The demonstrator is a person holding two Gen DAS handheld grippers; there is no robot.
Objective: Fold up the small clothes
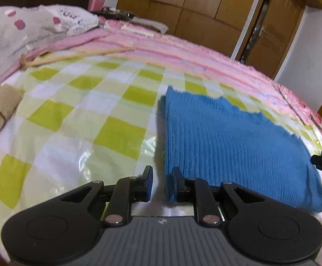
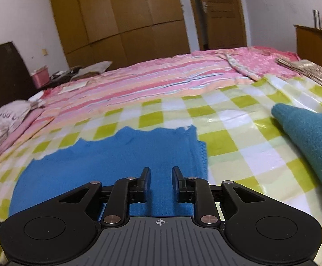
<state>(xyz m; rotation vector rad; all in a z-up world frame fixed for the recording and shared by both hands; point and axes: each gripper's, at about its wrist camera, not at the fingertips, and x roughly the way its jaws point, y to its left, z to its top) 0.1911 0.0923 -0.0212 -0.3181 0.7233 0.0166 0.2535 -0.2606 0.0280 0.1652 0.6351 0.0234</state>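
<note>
One blue knit (image 2: 116, 161) lay folded flat on the bed (image 2: 238, 137). Both my left fingers (image 1: 161, 177) and right fingers (image 2: 161, 177) stood released, grasping nothing. A teal garment (image 2: 311, 141) at the right looked still unfolded.

We see the folded cloth (image 2: 107, 161) flat on the checked sheet (image 2: 238, 137) on the bed (image 1: 183, 51). Second garment (image 2: 311, 146) lies to its right, apart. Pillow (image 1: 21, 37) far left, wardrobe (image 2: 121, 20) behind the bed.
</note>
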